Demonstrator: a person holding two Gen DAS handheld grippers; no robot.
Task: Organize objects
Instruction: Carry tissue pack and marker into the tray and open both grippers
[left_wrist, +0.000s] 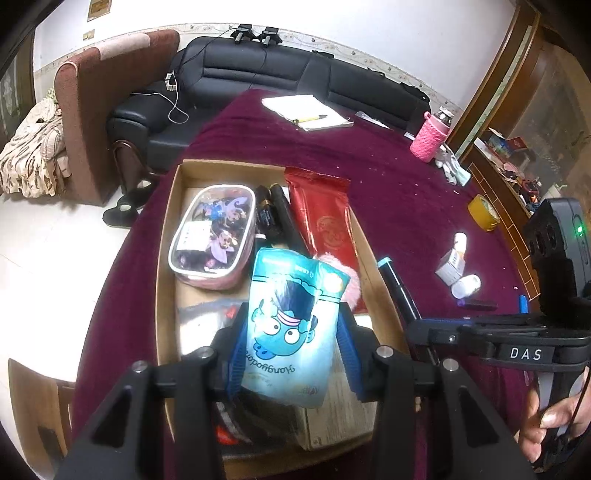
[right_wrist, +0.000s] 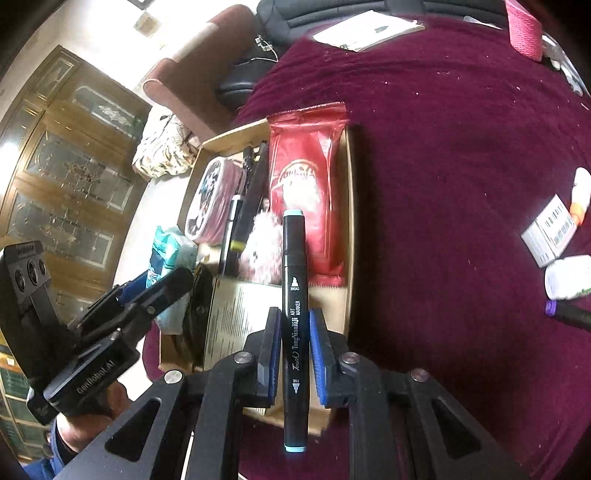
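We see 2 hand-held tongs working above a cardboard box that sits on a counter covered in maroon cloth.

Left tongs: clamped on a light blue cartoon-print pouch, which stands between the 2 blue pads and rises above them, over the near half of the box.

Right tongs: clamped on a black art marker with pale blue end caps. The marker runs lengthwise through the pads, its far cap reaching over the box interior and its near cap sticking out toward the camera.

Inside the box, from left to right in the left wrist view: a clear pink-trimmed pouch, slim black items, and a long red packet along the right wall. A pink fluffy item lies beside the red packet.

On the cloth to the right of the box: a small white carton, 2 white bottles, and a roll of yellow tape. At the far end lie a notepad with a pen and a bottle in a pink knitted sleeve.
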